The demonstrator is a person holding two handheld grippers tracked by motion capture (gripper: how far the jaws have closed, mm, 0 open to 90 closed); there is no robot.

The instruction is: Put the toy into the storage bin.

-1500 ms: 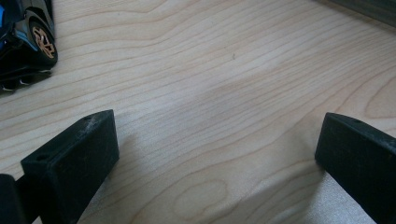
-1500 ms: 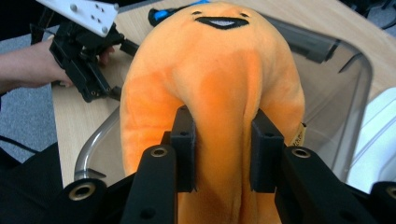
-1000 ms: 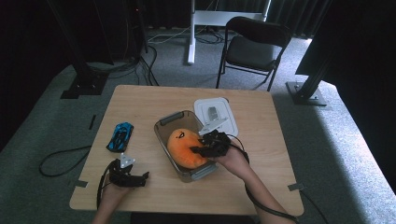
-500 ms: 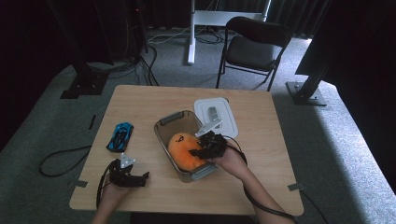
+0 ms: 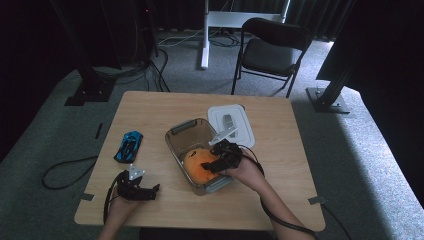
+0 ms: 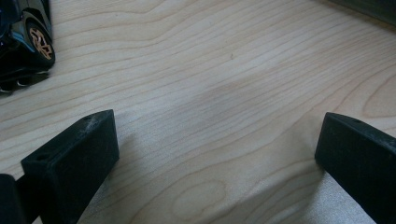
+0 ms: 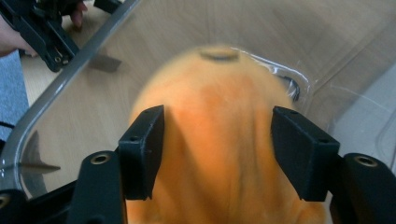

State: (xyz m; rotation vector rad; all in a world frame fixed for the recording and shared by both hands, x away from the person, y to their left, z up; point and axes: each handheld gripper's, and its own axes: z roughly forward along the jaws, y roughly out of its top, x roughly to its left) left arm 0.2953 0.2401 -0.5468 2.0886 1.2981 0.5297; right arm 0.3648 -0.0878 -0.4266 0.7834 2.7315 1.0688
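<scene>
- The orange plush toy (image 7: 219, 140) lies inside the clear plastic bin (image 5: 181, 131), at its near end, and it bulges up between the jaws of the right gripper (image 7: 217, 149).
- Those jaws have just been opening; they now stand spread on either side of the plush, and I judge they no longer pinch it (though the fur sits very close to both pads, so a light touch cannot be ruled out).
- Risk: if the gripper lifts straight out, fur could snag on a pad and drag the toy back over the rim.
- Risk: a careless exit may knock the bin's near wall and shove the bin toward the white lid (image 5: 231, 124) just beside it.
- The left gripper (image 6: 215, 154) rests on the wooden table (image 5: 280, 150) with jaws wide apart, nothing between them; the blue toy car (image 5: 128, 145) sits near, so a sudden reach could nudge it toward the table edge.
</scene>
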